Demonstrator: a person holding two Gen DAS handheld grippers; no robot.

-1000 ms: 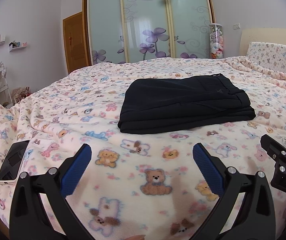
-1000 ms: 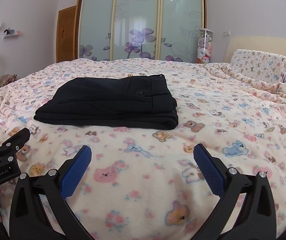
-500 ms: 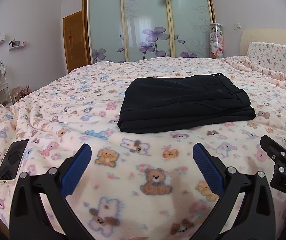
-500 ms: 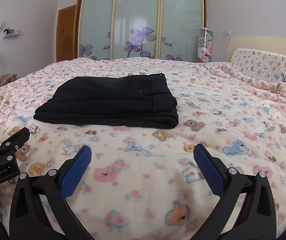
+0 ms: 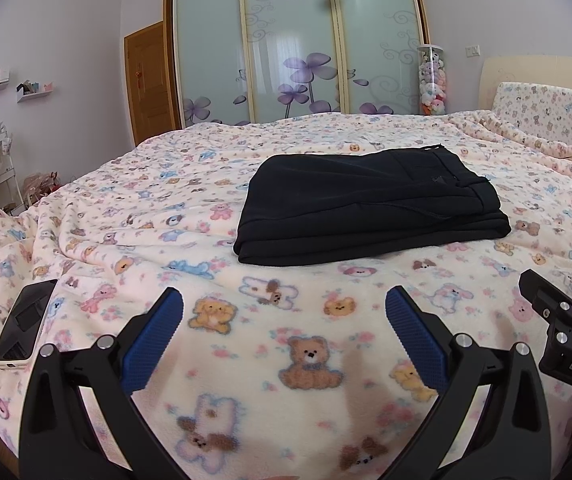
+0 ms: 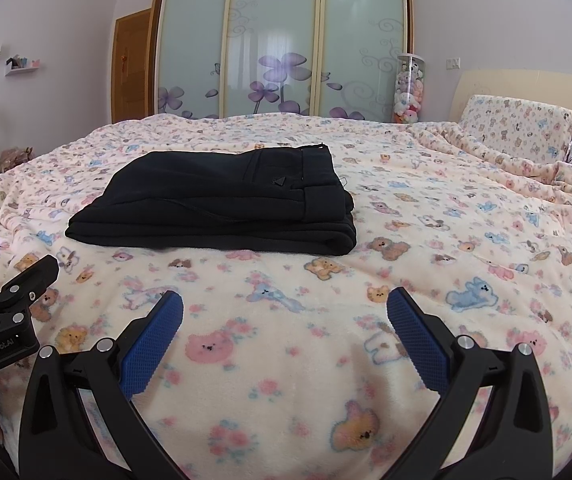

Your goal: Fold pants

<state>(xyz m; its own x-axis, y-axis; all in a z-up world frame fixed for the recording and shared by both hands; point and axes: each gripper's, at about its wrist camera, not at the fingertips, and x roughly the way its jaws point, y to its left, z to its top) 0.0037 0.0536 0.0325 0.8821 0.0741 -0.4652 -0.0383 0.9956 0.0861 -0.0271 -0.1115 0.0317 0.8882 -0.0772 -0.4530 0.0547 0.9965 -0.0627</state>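
The black pants [image 5: 366, 204] lie folded in a flat rectangular stack on the teddy-bear blanket, ahead of both grippers; they also show in the right wrist view [image 6: 221, 208]. My left gripper [image 5: 283, 312] is open and empty, held above the blanket short of the pants. My right gripper [image 6: 285, 314] is open and empty, also short of the pants. Each gripper shows at the edge of the other's view: the right gripper [image 5: 566, 320] at right, the left gripper [image 6: 1, 300] at left.
A phone [image 5: 25, 320] lies on the blanket at the near left edge of the bed. A pillow [image 6: 518, 128] and rumpled blanket sit at the right by the headboard. Sliding wardrobe doors [image 5: 298, 40] stand beyond the bed.
Almost nothing: both grippers stay open in place and the folded pants have not moved. The views shift very slightly.
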